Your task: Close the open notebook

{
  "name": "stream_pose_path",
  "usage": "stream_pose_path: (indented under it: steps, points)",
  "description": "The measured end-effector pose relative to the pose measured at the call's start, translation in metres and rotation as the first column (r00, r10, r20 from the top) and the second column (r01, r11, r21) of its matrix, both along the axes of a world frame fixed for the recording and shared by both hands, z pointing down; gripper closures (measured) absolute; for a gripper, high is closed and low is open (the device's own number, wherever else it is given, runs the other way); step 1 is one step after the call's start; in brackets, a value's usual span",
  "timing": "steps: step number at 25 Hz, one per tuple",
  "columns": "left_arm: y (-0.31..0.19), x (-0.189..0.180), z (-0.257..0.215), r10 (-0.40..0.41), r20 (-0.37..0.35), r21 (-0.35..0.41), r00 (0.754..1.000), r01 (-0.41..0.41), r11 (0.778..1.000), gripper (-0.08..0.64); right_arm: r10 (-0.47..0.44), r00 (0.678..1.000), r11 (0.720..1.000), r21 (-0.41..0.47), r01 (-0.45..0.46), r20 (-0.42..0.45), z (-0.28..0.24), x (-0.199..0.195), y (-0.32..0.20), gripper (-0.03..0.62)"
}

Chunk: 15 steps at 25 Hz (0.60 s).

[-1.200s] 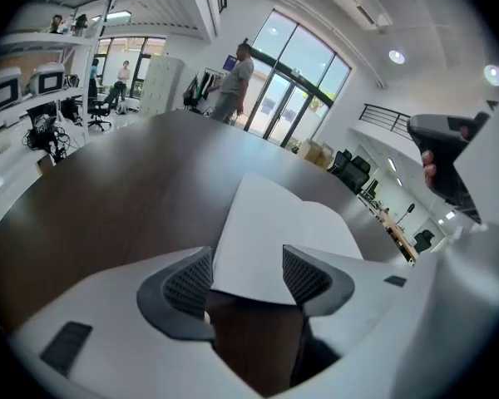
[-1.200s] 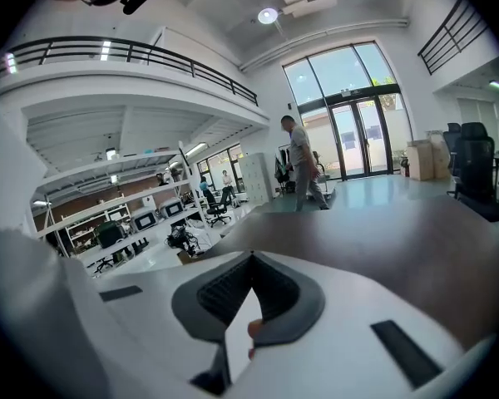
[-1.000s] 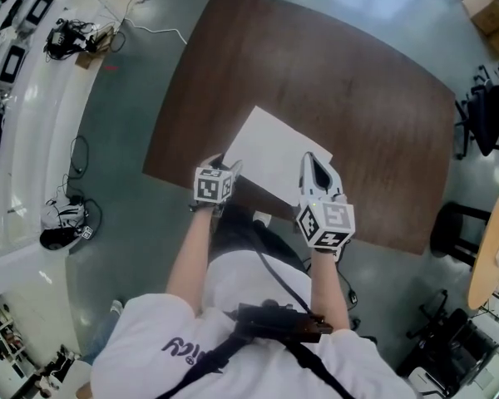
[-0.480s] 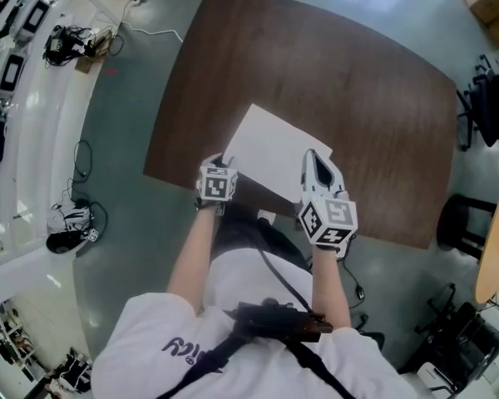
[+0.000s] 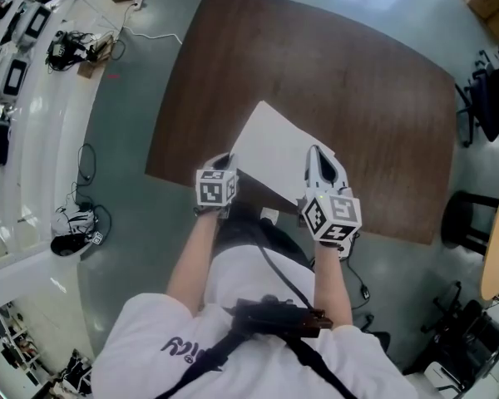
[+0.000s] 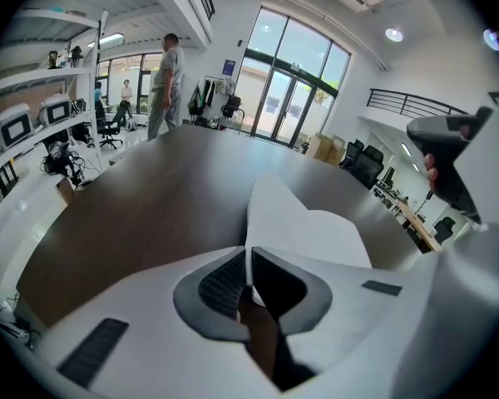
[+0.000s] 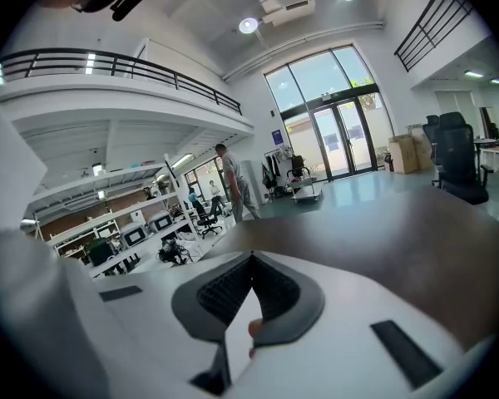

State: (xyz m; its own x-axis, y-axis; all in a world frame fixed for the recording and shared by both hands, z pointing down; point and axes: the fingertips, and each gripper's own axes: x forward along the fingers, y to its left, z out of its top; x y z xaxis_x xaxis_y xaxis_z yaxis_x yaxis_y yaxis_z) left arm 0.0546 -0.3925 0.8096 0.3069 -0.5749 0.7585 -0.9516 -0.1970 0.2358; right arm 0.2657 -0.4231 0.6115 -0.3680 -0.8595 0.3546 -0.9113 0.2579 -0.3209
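Note:
The open notebook (image 5: 274, 152) shows as a white sheet near the front edge of the brown table (image 5: 341, 65). My left gripper (image 5: 225, 163) is at its near left corner. In the left gripper view the jaws (image 6: 248, 252) are closing, and the thin white page (image 6: 303, 223) stands pinched between the pads, raised off the table. My right gripper (image 5: 318, 152) is at the notebook's near right corner. Its jaws (image 7: 250, 258) meet at the tips, with a white sheet edge (image 7: 233, 339) caught between them.
The table's front edge runs just under both grippers. Office chairs (image 5: 485, 115) and a round stool (image 5: 459, 223) stand to the right. Cables and devices (image 5: 73, 44) lie on the floor at left. A person (image 6: 168, 77) stands beyond the table's far end.
The left gripper's jaws have come together on the page's edge and risen slightly with it; the sheet's far corner now sits higher in the head view. The right gripper has shifted slightly.

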Motion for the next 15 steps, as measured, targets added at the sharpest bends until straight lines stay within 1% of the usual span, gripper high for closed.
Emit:
stream_pose_path:
  steps: [3, 7, 11, 15]
  points:
    - [0.014, 0.01, -0.018, -0.009, -0.025, 0.026, 1.0, 0.009, 1.0, 0.528, 0.026, 1.0, 1.0, 0.017, -0.026, 0.008, -0.01, 0.012, 0.008, 0.591]
    - [0.031, 0.036, -0.045, 0.027, -0.023, 0.073, 0.999, -0.025, 0.997, 0.528, 0.062, 0.998, 0.997, 0.046, -0.063, 0.017, -0.028, 0.033, 0.019, 0.589]
    - [0.047, 0.074, -0.07, 0.109, -0.011, 0.127, 0.994, -0.107, 0.986, 0.528, 0.103, 0.994, 0.992, 0.072, -0.104, 0.024, -0.043, 0.06, 0.035, 0.591]
    - [0.06, 0.114, -0.087, 0.208, -0.002, 0.164, 0.978, -0.205, 0.965, 0.528, 0.151, 0.988, 0.984, 0.088, -0.153, 0.027, -0.053, 0.086, 0.052, 0.589]
